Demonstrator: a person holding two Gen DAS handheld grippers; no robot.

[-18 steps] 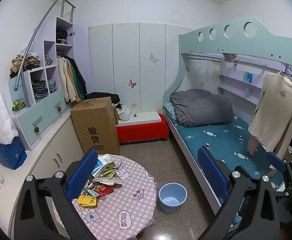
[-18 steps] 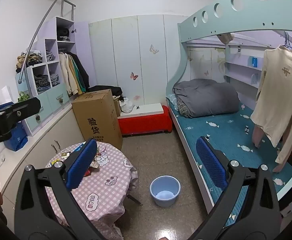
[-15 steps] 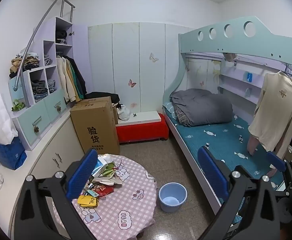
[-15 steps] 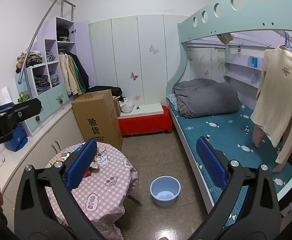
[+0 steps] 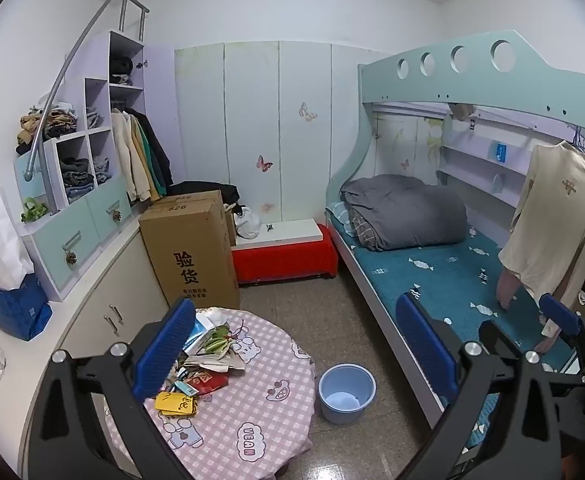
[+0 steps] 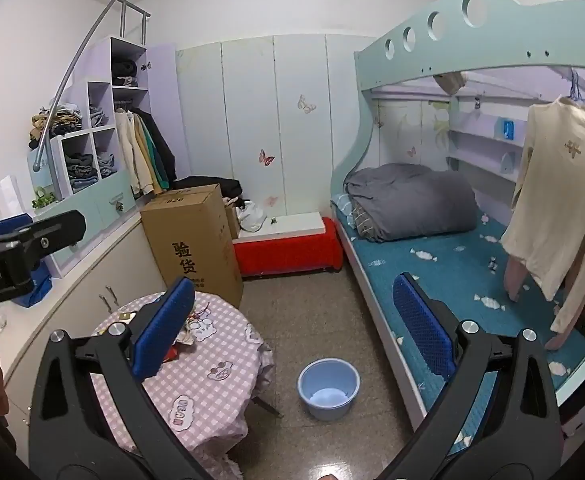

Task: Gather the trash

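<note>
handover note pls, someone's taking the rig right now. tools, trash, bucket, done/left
Left tool: open, empty, above the table.
Right tool: open, empty, also short of the table.
Trash: pile of wrappers and papers on the table's near-left part, yellow cards at its front edge.
Bucket: blue, on the floor between table and bed; it looks empty.
Done: nothing collected yet.
Left: pick up every piece. The bucket is the likely place to drop them.
</note>
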